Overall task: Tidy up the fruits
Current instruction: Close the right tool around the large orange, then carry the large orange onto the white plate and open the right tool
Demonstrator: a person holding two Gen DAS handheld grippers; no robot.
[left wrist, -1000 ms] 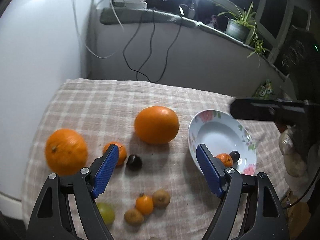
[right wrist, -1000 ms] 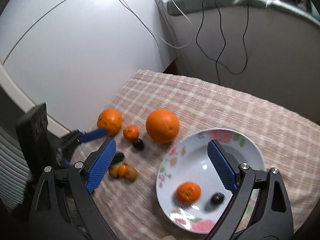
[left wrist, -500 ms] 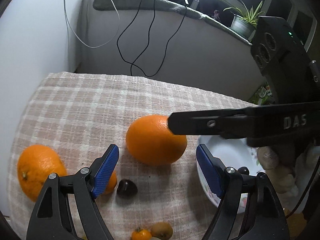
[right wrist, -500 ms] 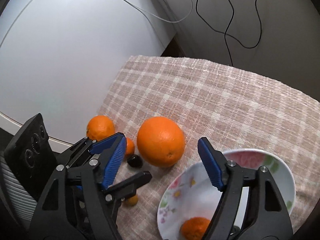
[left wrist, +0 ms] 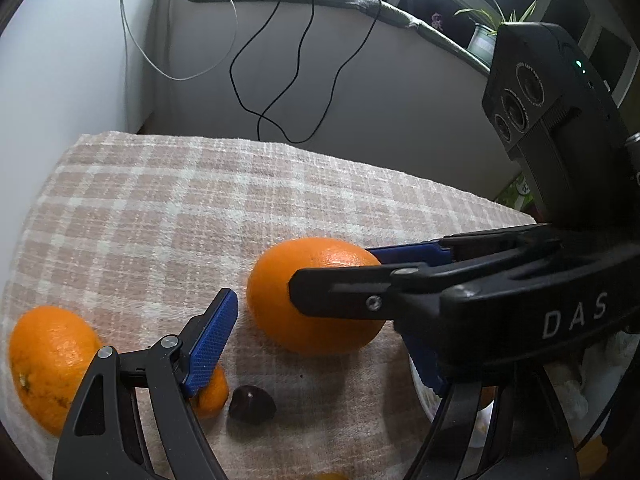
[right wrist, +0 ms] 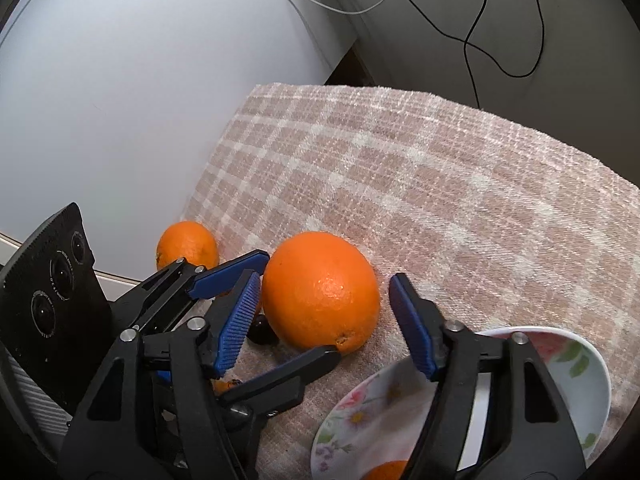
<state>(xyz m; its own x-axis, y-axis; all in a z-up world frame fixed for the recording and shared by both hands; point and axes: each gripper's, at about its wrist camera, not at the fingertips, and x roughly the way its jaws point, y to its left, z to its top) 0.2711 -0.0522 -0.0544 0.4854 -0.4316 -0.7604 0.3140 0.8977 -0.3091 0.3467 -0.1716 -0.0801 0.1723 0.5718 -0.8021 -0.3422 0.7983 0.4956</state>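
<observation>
A large orange [left wrist: 316, 296] lies on the checked tablecloth [left wrist: 160, 208]; it also shows in the right wrist view [right wrist: 320, 292]. My right gripper [right wrist: 322, 320] is open with its blue pads on either side of the orange, not touching it. In the left wrist view the right gripper [left wrist: 400, 276] crosses in front of the orange. My left gripper [left wrist: 320, 352] is open just in front of the orange; it also shows in the right wrist view [right wrist: 280, 304]. A floral bowl [right wrist: 584, 364] with a small orange fruit [right wrist: 388, 470] sits at the right.
A medium orange [left wrist: 48, 364] lies at the left edge, also in the right wrist view [right wrist: 188, 242]. A small orange fruit [left wrist: 212, 394] and a dark round fruit [left wrist: 252, 404] lie near my left finger. Black cables [left wrist: 280, 80] hang on the wall behind.
Both grippers have moved in toward the large orange. The right gripper now straddles it and stretches across the left wrist view.
</observation>
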